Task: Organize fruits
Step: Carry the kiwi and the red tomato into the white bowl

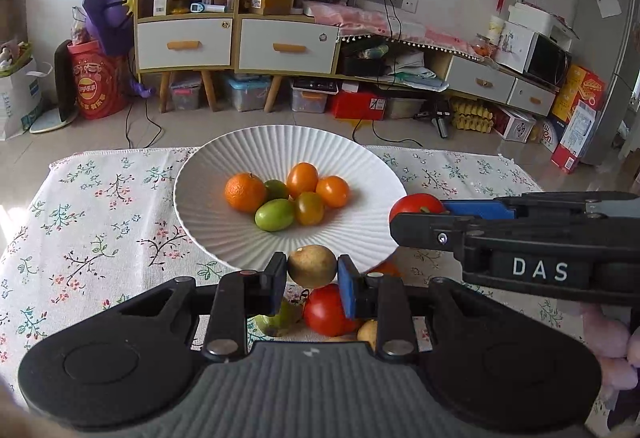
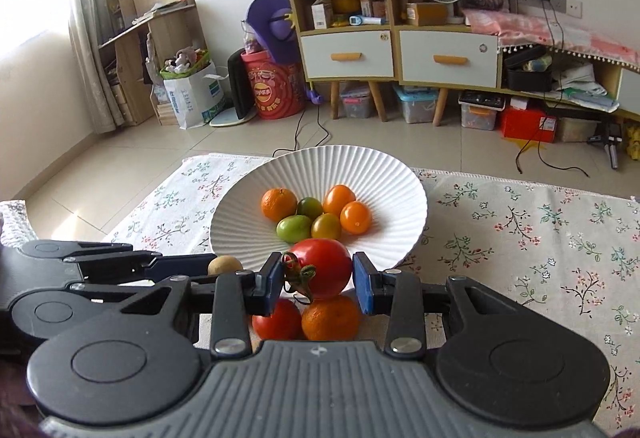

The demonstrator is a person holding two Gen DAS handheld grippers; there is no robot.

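Looking along the left gripper (image 1: 312,274), I saw its two fingers pinching a small brownish round fruit (image 1: 312,266), which hung just in front of the near rim of the white ribbed plate (image 1: 224,238). Inside the plate lay an orange mandarin (image 1: 245,193), two green fruits (image 1: 275,214) and three small orange tomatoes (image 1: 303,180), all touching in one cluster near the plate's middle. Below the held fruit, nearer to me than the plate, a red tomato (image 1: 326,312) rested on the flowered tablecloth (image 1: 100,222), with a greenish fruit (image 1: 276,320) just beside it. At the plate's right rim the right gripper (image 1: 436,216) came in from the side, and a red tomato (image 1: 416,204) showed at its tip.

From the right wrist view, the right gripper (image 2: 318,276) was clamped on a large red tomato (image 2: 322,268) with a green stem, held just before the plate's (image 2: 384,182) near rim. Under it, on the near side of the plate, another red tomato (image 2: 278,320) and an orange mandarin (image 2: 330,318) sat touching on the tablecloth (image 2: 520,230). To the left of the plate's near rim the left gripper (image 2: 212,266) reached in, and the brownish fruit (image 2: 225,264) showed at its tip. The same cluster of six fruits (image 2: 316,214) lay in the plate.
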